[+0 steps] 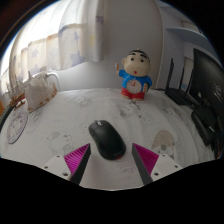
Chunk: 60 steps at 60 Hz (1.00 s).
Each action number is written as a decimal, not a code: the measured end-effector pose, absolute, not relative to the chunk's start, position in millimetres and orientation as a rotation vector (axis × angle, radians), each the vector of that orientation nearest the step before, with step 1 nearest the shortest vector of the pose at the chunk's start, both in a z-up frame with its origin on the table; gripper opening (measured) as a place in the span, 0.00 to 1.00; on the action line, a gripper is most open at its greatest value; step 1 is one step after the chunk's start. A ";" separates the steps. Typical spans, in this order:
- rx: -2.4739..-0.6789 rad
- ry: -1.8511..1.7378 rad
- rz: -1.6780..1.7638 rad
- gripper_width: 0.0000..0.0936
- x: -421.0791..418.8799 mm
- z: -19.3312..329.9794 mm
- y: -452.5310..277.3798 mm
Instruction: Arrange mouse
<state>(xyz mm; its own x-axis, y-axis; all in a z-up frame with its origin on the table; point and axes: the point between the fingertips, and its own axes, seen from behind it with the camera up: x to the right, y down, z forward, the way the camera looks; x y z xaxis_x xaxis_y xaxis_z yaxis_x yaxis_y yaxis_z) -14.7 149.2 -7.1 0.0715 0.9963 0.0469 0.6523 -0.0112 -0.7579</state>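
A black computer mouse (107,139) lies on the pale patterned tabletop (70,118), just ahead of my fingers and a little between their tips. My gripper (112,160) is open, its two magenta pads (76,158) spread wide at either side, with a gap between each pad and the mouse. The mouse rests on the table on its own.
A cartoon boy figurine (134,77) in a red shirt stands beyond the mouse at the back. A white kettle or jug (40,90) stands at the left, with a round clock-like thing (16,126) near it. Dark equipment (200,85) stands at the right.
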 end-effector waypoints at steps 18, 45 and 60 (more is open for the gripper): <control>-1.711 -1.692 0.725 0.91 -77.5 -13.3 163.2; -1.659 -1.768 0.690 0.45 -92.3 -13.2 150.0; -1.718 -1.682 0.710 0.43 -98.9 59.6 117.5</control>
<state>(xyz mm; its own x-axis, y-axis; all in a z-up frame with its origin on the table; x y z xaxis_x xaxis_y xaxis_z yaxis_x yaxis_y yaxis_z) -98.9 117.5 59.6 0.0422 0.9980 0.0471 0.6622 0.0073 -0.7493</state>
